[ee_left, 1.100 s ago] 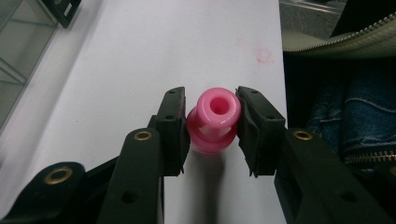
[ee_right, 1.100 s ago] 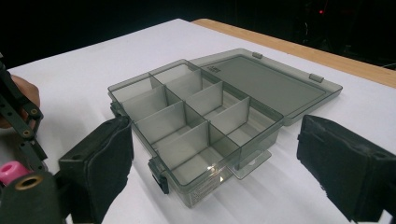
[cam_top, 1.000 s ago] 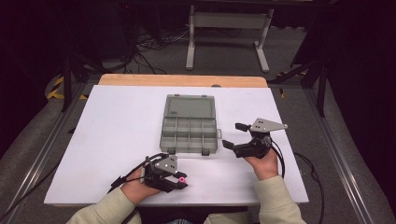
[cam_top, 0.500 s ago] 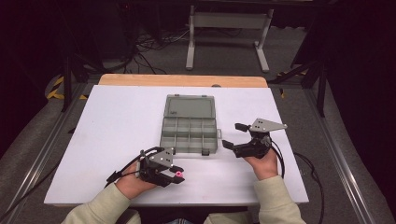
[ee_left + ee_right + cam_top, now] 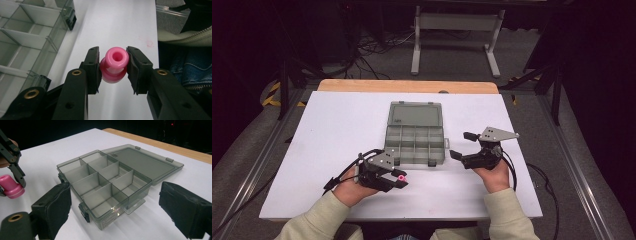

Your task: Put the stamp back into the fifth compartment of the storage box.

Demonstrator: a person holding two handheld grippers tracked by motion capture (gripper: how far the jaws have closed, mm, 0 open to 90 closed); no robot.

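Note:
A small pink spool-shaped piece (image 5: 114, 64) with a hole through its top sits between the jaws of my left gripper (image 5: 113, 67), which is shut on it. From above, that gripper (image 5: 398, 181) hangs a little over the white table, just in front of the box's near left corner, with the pink piece (image 5: 402, 177) at its tip. The clear grey compartment box (image 5: 415, 137) lies open, lid flat behind it, compartments empty. My right gripper (image 5: 463, 145) stands open beside the box's right side. Its jaws frame the box (image 5: 105, 182), and the pink piece (image 5: 11, 187) appears at left.
The white table (image 5: 327, 130) has a wooden strip (image 5: 407, 86) along its far edge. A metal stand (image 5: 457, 35) and cables lie on the dark floor beyond. A jacket zipper and jeans (image 5: 192, 65) show at the near table edge.
My left gripper has risen a little and shifted leftward and toward the box with the pink piece in it. The right gripper has not moved.

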